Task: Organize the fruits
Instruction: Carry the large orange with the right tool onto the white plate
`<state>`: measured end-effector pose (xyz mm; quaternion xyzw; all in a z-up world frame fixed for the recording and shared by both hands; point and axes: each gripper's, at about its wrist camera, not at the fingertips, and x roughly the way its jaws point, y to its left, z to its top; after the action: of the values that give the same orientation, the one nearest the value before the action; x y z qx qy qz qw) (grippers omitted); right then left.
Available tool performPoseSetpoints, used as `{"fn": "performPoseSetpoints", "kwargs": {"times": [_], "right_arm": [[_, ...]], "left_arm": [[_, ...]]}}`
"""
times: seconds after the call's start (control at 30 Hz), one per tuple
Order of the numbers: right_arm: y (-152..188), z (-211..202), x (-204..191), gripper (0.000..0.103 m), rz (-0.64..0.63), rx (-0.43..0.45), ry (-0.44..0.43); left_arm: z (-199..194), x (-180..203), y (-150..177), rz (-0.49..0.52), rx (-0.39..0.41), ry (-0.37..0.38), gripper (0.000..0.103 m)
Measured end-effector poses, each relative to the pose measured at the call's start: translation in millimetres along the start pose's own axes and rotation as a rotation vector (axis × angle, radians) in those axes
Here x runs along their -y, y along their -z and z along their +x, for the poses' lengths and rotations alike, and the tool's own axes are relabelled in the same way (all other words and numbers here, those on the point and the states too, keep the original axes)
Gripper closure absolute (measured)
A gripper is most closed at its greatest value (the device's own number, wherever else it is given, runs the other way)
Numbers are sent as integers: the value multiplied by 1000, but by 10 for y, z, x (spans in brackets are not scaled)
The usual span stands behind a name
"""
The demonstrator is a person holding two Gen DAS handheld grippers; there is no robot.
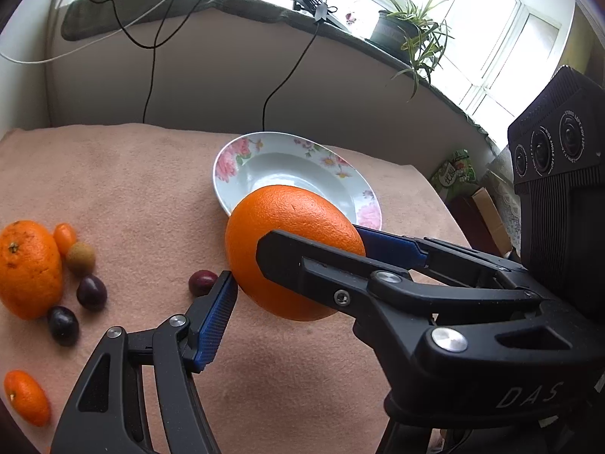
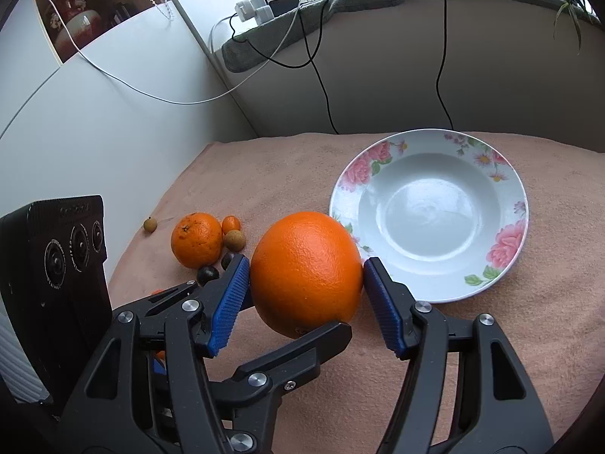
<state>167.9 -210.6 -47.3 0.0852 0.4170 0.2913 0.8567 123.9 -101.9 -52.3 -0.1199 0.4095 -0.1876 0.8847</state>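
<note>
A large orange [image 1: 287, 227] [image 2: 306, 265] hangs just above the pink cloth, in front of an empty floral plate [image 1: 242, 155] [image 2: 363, 174]. My right gripper [image 2: 306, 276] is shut on it, one blue pad on each side. It enters the left wrist view from the right, its fingers [image 1: 302, 261] across the orange. My left gripper [image 1: 291, 295] is shut on the same orange. One of its pads [image 1: 217, 314] touches the lower left of the fruit; its other finger [image 2: 317, 340] lies under the orange. More fruit lies to the left: a mandarin [image 1: 28, 268] [image 2: 196, 240], a kumquat [image 1: 64, 234], a longan [image 1: 80, 259] and dark grapes [image 1: 91, 292].
A small mandarin [image 1: 26, 397] lies near the cloth's front left, one dark grape [image 1: 202, 282] beside the left pad, and a lone longan [image 2: 150, 224] by the left wall. Black cables [image 2: 440, 75] hang from the windowsill behind the plate. A potted plant [image 1: 408, 34] stands there. The table drops off at right [image 1: 446, 204].
</note>
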Motion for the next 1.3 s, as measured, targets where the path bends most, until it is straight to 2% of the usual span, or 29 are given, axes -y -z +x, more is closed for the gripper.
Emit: {"fn": "performPoseSetpoints", "kwargs": {"times": [0.3,0.77,0.87,0.9,0.97,1.0,1.3], "right_arm": [[-26,-51,229,37,39,18,9],[-33,-72,357,37,80,22,8],[-31,-114,349,36,78,43,32],[-34,-138,346,36,76,52,42],[-42,-182,350,26,75,69,56],[-44,-202,354,24,76,76,58],[-6,-298,333,23,79,100,77]], "left_arm": [[183,137,-96,27,-13,2,37],[279,195,-161,34,-35,1,37],[280,191,-167,31,-30,-1,37],[264,192,-171,30,-23,1,37],[223,204,-181,39,-13,0,37],[206,213,-185,46,-9,-3,37],[149,196,-149,45,-8,-3,37]]}}
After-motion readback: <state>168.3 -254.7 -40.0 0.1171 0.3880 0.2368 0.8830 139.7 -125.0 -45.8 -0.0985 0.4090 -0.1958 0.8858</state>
